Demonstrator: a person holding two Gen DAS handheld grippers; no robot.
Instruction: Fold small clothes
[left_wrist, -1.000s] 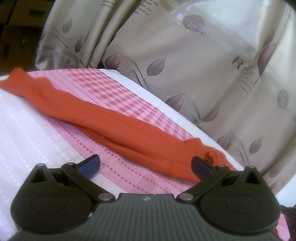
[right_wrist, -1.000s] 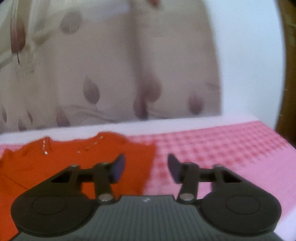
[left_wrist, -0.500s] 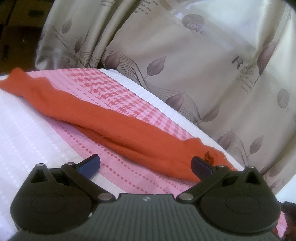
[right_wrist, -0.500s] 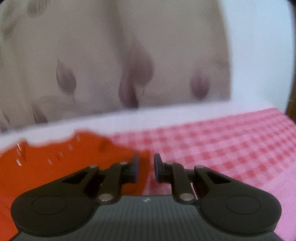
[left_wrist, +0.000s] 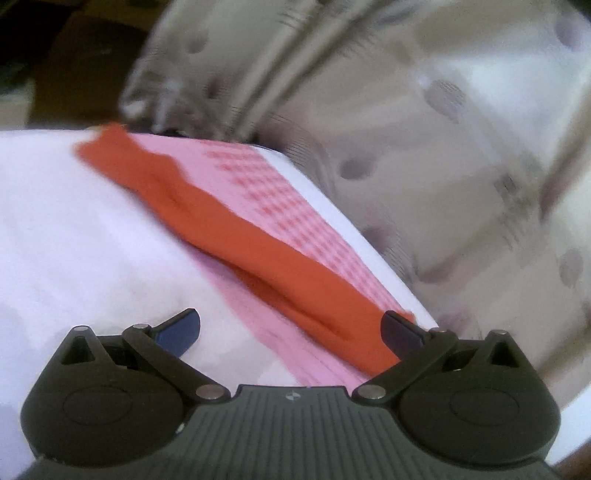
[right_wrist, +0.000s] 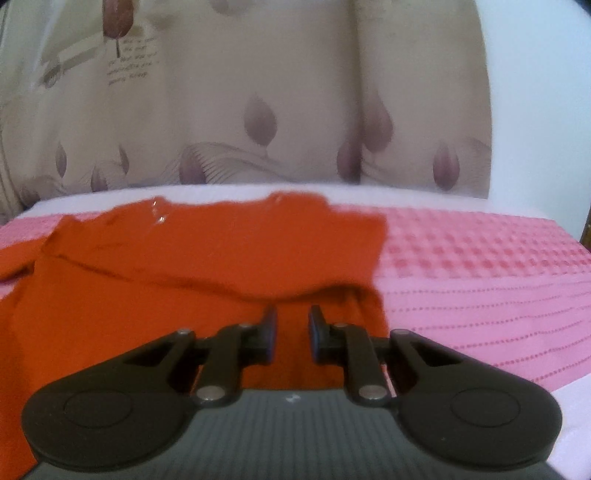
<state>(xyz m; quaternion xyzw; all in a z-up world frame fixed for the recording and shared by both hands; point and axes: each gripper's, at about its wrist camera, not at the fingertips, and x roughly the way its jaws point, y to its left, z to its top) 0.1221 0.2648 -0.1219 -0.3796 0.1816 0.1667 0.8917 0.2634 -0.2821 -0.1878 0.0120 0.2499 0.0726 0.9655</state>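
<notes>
Right tool (right_wrist: 291, 332), jaws just reopening slightly and gripping nothing, is hovering over the orange garment (right_wrist: 207, 254) lying partly folded on the pink bedspread (right_wrist: 480, 280), while the left tool (left_wrist: 291, 328) is gaping empty, folding unfinished.

An orange garment (right_wrist: 207, 258) is lying flat on a pink checked bedspread (right_wrist: 480, 266), partly folded, with a crease running across its width. Small shiny beads are showing near its far edge. From the left wrist view it (left_wrist: 258, 240) is stretching away diagonally.
</notes>
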